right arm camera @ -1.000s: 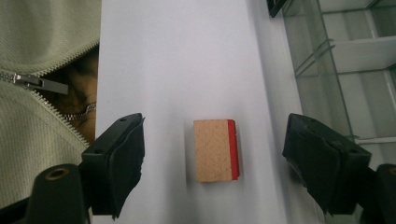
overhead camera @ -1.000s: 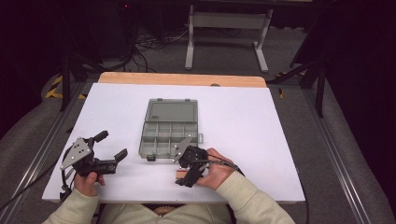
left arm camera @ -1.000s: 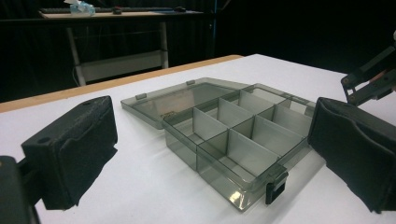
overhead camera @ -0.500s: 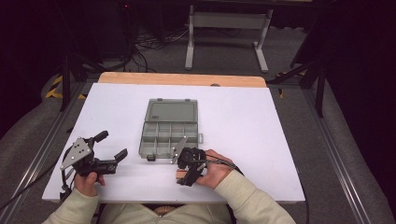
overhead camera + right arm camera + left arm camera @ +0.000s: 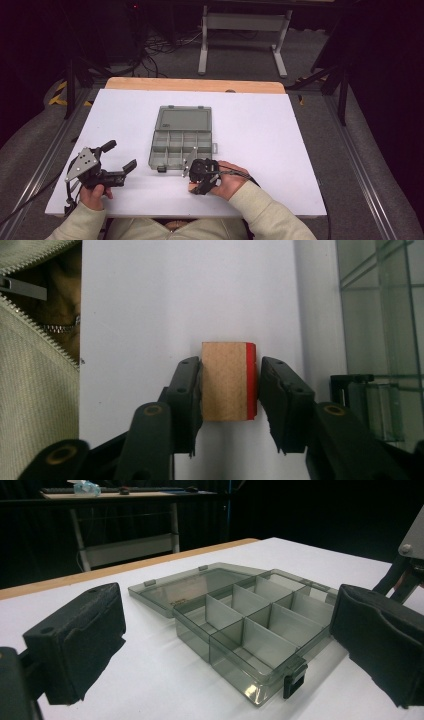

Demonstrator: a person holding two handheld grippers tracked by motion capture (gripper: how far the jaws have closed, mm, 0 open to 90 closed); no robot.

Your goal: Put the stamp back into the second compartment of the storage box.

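Note:
A smoky clear compartment box (image 5: 181, 142) lies open mid-table, its lid (image 5: 187, 120) flat behind it and its compartments (image 5: 250, 630) empty. My right gripper (image 5: 196, 179) sits just in front of the box's near right corner. It is shut (image 5: 228, 385) on a small wooden block (image 5: 228, 381) with one red side, held just over the white table. The box's black latch (image 5: 352, 385) lies close to the right of the jaws. My left gripper (image 5: 120, 155) rests to the left of the box, open, with its pads (image 5: 80, 640) wide apart and nothing between them.
The white table top (image 5: 280, 140) has bare room to the right of and behind the box. A wooden strip (image 5: 195, 85) runs along the far edge. A metal stand (image 5: 240, 30) and cables lie on the floor beyond. The person's jacket zip (image 5: 35, 315) is close to the near edge.
My right gripper has shifted slightly left along the box's front edge with the block in it. The left gripper has not moved.

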